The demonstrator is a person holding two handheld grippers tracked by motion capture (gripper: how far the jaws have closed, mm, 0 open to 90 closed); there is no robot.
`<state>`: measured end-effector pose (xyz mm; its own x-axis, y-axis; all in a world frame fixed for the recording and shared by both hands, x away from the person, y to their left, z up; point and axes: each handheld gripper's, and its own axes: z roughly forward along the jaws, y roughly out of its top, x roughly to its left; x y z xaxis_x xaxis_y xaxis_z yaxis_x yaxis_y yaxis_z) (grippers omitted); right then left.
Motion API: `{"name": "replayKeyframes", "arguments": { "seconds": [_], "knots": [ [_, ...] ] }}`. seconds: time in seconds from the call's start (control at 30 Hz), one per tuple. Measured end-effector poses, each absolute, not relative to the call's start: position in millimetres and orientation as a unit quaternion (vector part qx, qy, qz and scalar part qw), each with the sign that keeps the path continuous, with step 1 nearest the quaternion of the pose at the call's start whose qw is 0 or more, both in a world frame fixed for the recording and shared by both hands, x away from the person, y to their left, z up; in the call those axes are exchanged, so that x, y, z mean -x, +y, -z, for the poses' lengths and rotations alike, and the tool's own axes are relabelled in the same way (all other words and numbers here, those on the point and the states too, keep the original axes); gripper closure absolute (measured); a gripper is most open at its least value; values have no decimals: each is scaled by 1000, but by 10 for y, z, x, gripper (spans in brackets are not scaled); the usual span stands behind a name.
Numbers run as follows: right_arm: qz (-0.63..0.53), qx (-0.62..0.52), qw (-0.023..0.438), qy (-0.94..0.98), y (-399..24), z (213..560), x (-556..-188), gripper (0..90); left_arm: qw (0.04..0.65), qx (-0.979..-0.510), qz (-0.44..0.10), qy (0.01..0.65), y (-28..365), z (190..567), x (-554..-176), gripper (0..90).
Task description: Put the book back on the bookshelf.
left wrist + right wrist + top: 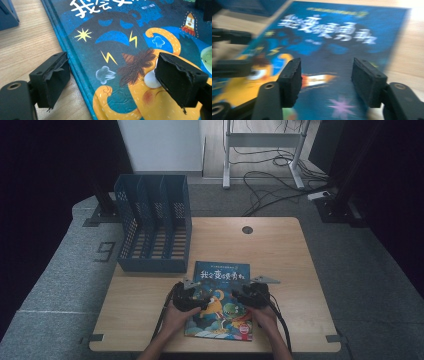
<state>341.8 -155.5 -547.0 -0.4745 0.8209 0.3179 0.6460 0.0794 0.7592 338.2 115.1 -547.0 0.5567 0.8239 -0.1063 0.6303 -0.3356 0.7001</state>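
Note:
A blue picture book [220, 295] with a cartoon cover and white title lies flat on the wooden table [280, 255], near its front edge. My left gripper [192, 301] hovers over the book's left side, open. In the left gripper view the book's spine edge [75, 67] runs between the two jaws, one jaw over wood, one over the cover. My right gripper [250, 297] is over the book's right part, open. The right gripper view has the cover [332, 42] between its jaws, blurred, with the left gripper's jaws at its left edge. Neither gripper holds anything.
A dark blue perforated file rack [152, 222] with three slots stands at the table's back left, close to the book's top left corner. A round cable hole [247, 229] sits at the table's back. Cables and a metal stand are on the floor beyond.

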Motion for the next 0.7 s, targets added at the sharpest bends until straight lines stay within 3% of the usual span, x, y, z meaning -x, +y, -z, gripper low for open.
{"name": "replayKeyframes", "arguments": {
  "seconds": [0.1, 0.47, 0.7],
  "knots": [
    [-449, -490, 105, 740, -1476, 5468, -3408, 422, 359, -806, -134, 451, 1170, 5464, -3386, 144],
    [-393, -536, 173, 727, -1581, 5453, -3441, 261, 362, -808, -129, 447, 1190, 5466, -3399, 142],
    [-386, -545, 169, 725, -1624, 5499, -3466, 283, 364, -806, -131, 448, 1201, 5471, -3415, 140]
  ]
}}
